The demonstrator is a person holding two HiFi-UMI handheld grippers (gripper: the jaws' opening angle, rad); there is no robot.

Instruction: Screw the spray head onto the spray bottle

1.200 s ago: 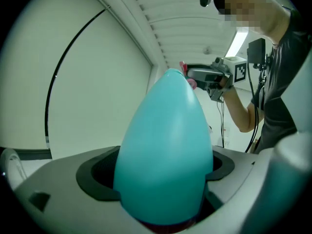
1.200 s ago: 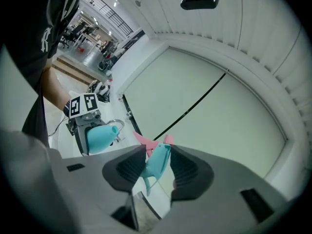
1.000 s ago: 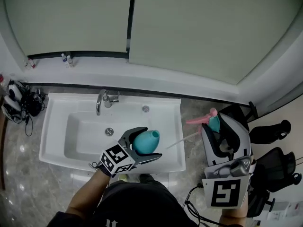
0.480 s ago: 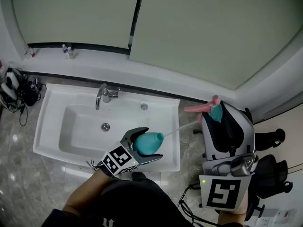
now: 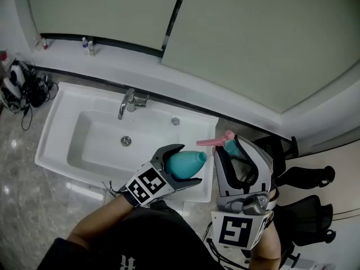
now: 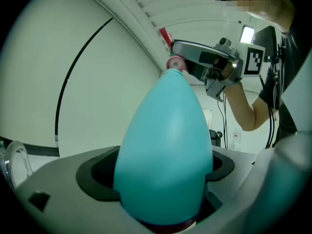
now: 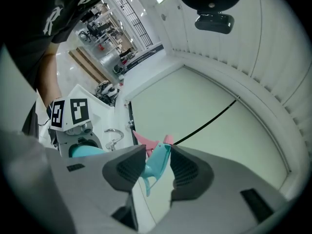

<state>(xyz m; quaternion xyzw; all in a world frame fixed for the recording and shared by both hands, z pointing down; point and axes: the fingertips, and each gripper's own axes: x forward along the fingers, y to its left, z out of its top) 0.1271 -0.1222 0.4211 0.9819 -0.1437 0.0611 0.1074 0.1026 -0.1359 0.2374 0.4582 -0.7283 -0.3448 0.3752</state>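
Holding bottle and spray head close together over the sink's right end.

Grips the teal bottle (image 5: 183, 163) in the left gripper (image 5: 188, 163), both jaws pressed against its wide body, narrow mouth aimed toward the right gripper (image 5: 230, 146). Pinches the spray head (image 5: 216, 142) there, pads closed on its teal body, pink nozzle sticking out leftward just above the bottle's mouth. Seen along the left jaws, puts a pink part of the head right at the bottle's tip; cannot tell whether touching. Not yet screwed on. Hangs both above the front right corner of the white sink (image 5: 56, 151), well apart from the tap (image 5: 128, 102) at the back rim.
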